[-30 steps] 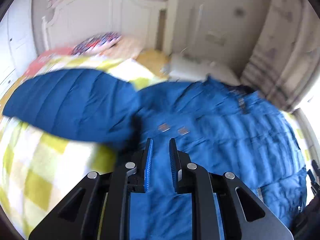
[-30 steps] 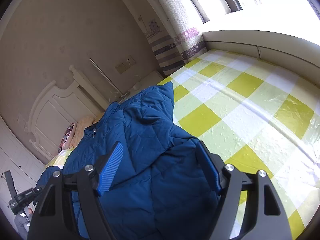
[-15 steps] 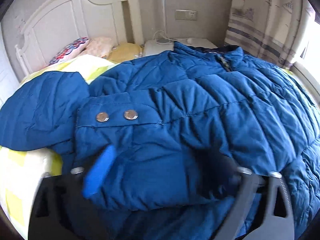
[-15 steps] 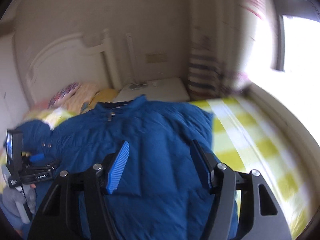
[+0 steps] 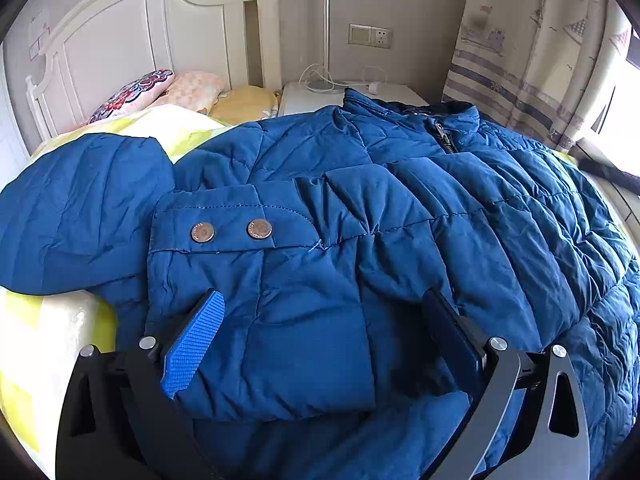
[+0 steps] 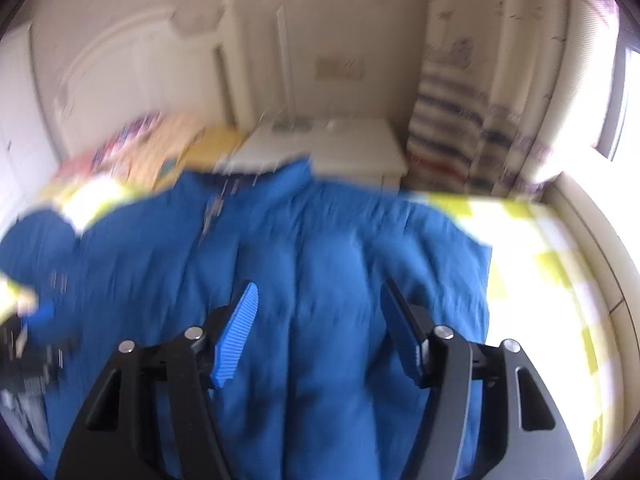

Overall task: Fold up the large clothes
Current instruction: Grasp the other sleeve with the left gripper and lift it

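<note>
A large blue puffer jacket (image 5: 460, 216) lies spread on the bed, zipper and collar toward the headboard. One sleeve is folded across its front, the cuff (image 5: 224, 232) with two metal snaps facing up. My left gripper (image 5: 322, 296) stands wide open just over the sleeve's end; the fabric lies between the fingers and the pads do not press it. In the blurred right wrist view the jacket (image 6: 320, 240) fills the middle. My right gripper (image 6: 318, 288) hovers above it with its jaws closing and nothing pinched between them. The left gripper (image 6: 36, 320) shows at that view's left edge.
A yellow-and-white checked bedsheet (image 5: 36, 320) covers the bed. Pillows (image 5: 136, 92) lie against the white headboard (image 5: 120, 40). A white nightstand (image 5: 312, 96) with a lamp pole stands behind the collar. A striped curtain (image 5: 520, 60) and a bright window are at the right.
My left gripper went from nearly shut to wide open and dropped lower; the sleeve now rests flat across the jacket. My right gripper rolled and swung round toward the headboard, its jaws narrowing.
</note>
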